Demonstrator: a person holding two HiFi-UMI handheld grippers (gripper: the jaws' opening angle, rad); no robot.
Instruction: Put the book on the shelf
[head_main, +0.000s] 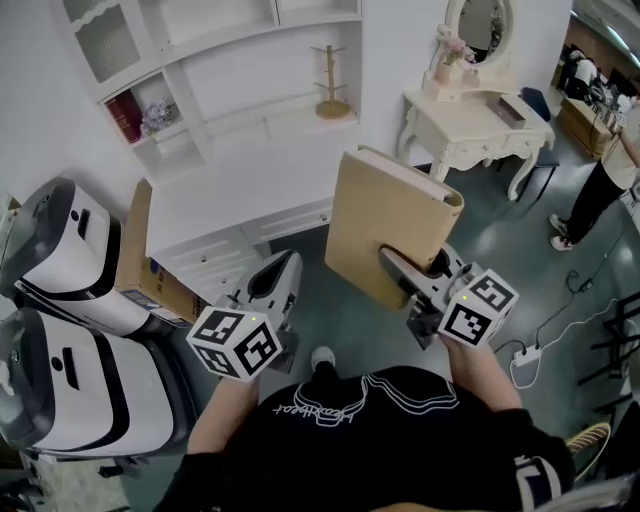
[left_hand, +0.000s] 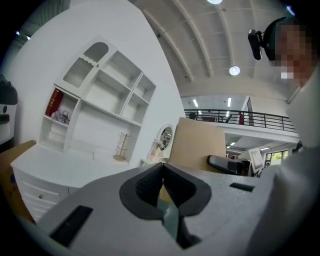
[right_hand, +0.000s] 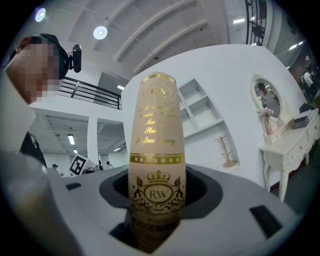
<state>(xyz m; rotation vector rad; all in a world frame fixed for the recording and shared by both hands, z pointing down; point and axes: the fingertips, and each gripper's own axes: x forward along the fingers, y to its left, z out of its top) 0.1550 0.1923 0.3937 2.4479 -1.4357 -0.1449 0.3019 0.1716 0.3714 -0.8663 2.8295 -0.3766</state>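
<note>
A tan hardback book stands upright in the air in front of me, with my right gripper shut on its lower edge. In the right gripper view its cream spine with gold print rises between the jaws of the right gripper. My left gripper hovers lower left of the book, shut and empty. In the left gripper view the left gripper has its pads together, and the book shows beyond it. The white shelf unit stands ahead against the wall, over a white desk top.
A red book sits in a left cubby and a wooden mug tree on the desk's back ledge. Two white machines and a cardboard box stand at left. A dressing table and a person are at right.
</note>
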